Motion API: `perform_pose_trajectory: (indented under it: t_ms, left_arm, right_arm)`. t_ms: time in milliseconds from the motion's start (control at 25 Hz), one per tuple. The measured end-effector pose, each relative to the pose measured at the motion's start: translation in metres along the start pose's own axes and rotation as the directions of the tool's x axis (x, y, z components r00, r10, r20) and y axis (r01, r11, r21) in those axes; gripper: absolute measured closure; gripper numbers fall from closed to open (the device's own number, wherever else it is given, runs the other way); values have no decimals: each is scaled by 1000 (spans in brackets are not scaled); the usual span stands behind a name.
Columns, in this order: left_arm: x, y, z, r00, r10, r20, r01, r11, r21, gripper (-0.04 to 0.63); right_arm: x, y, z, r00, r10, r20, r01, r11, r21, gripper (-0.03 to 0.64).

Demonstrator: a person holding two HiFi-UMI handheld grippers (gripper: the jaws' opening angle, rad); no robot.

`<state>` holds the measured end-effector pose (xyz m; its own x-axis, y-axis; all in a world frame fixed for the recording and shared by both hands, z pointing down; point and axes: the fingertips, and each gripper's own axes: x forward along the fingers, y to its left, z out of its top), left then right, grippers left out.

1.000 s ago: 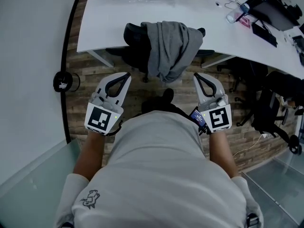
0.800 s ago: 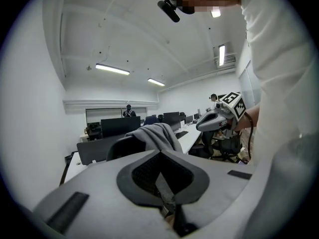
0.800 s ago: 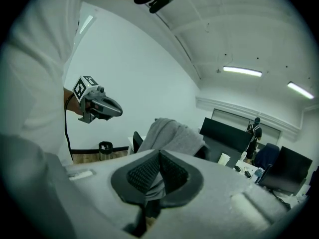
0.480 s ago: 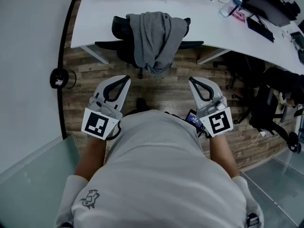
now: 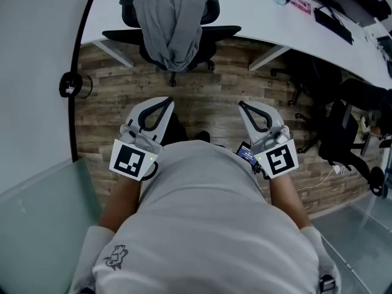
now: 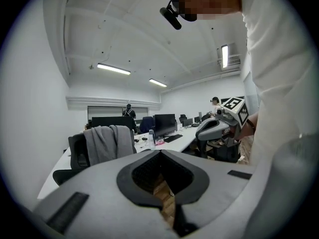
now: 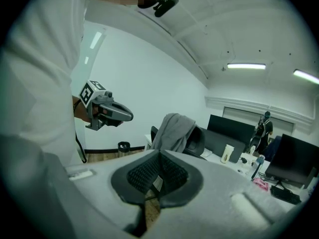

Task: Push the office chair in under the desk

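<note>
The left claw and the right claw each have their jaws pressed together, empty. Well ahead, between them, the office chair, with a grey sweater draped over its back, stands against the white desk.

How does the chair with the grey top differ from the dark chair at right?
The office chair has a grey garment draped over its backrest; the dark chair looks bare. The office chair sits tucked against the white desk; the dark chair stands out on the floor. Both are black.
</note>
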<state>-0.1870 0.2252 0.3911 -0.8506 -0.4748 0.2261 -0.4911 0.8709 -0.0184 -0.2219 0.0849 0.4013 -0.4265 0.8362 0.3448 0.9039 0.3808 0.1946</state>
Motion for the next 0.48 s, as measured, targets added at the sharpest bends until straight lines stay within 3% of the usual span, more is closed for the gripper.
perform_pose_trajectory:
  t_ms: [480]
  left_arm:
    - [8, -72, 11, 1000, -3, 0, 3, 1000, 2, 597]
  right_arm:
    - [-64, 2, -23, 1000, 14, 20, -14, 1000, 17, 615]
